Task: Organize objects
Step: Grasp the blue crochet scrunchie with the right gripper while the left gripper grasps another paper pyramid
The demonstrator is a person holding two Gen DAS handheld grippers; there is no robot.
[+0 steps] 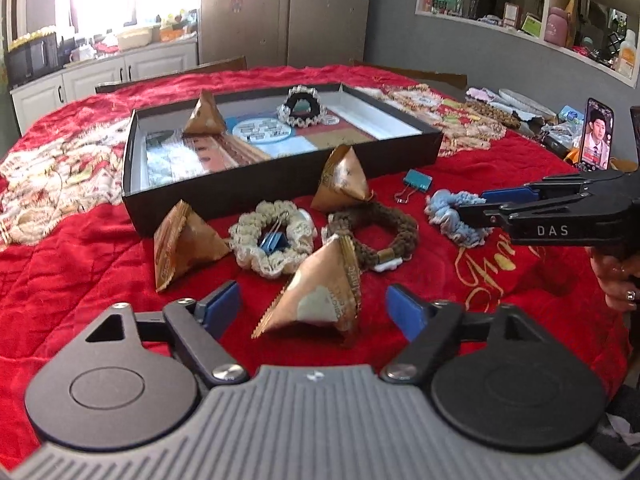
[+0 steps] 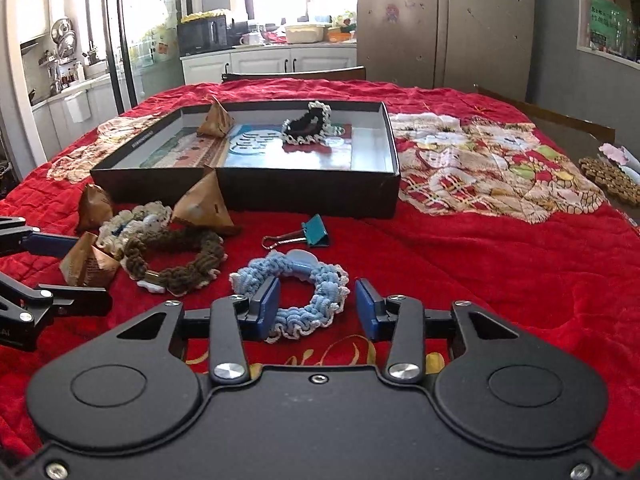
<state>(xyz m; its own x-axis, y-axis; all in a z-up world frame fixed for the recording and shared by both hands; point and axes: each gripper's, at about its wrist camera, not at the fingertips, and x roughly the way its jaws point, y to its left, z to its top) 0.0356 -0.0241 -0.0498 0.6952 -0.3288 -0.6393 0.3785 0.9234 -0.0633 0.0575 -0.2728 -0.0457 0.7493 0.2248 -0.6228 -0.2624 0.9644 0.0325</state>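
1. Already in place: the black box (image 1: 280,184) at the middle of the desk (image 1: 80,280), which is covered by a red cloth, holds two things. One is a brown pyramid packet (image 1: 205,116) toward its left side, the other a black scrunchie with a cream edge (image 1: 302,110) toward its back right. I read these as the sorted share.

2. Not yet in the box, lying on the cloth in front of it:
   - a pyramid packet at the left (image 1: 180,244);
   - a pyramid packet just before the box wall (image 1: 344,180);
   - a pyramid packet nearest the left tongs (image 1: 316,296);
   - a cream scrunchie (image 1: 272,236) with a blue binder clip (image 1: 274,240) in its centre;
   - a brown scrunchie (image 1: 376,232);
   - a teal binder clip (image 2: 314,232);
   - a light blue scrunchie (image 2: 296,296).

3. The left tongs (image 1: 314,312) are spread wide, and the nearest packet sits in the gap between the blue pads, not gripped.

4. The right tongs (image 2: 316,306) are also spread. They straddle the near part of the light blue scrunchie; one pad seems to touch its left edge, but nothing is pinched.

5. My judgement: roughly a fifth of the loose items are stowed and seven remain, so the job is early. Both tongs look poised to close on their next piece.

6. A phone (image 1: 598,136) stands at the far right; it seems no part of the sorting.
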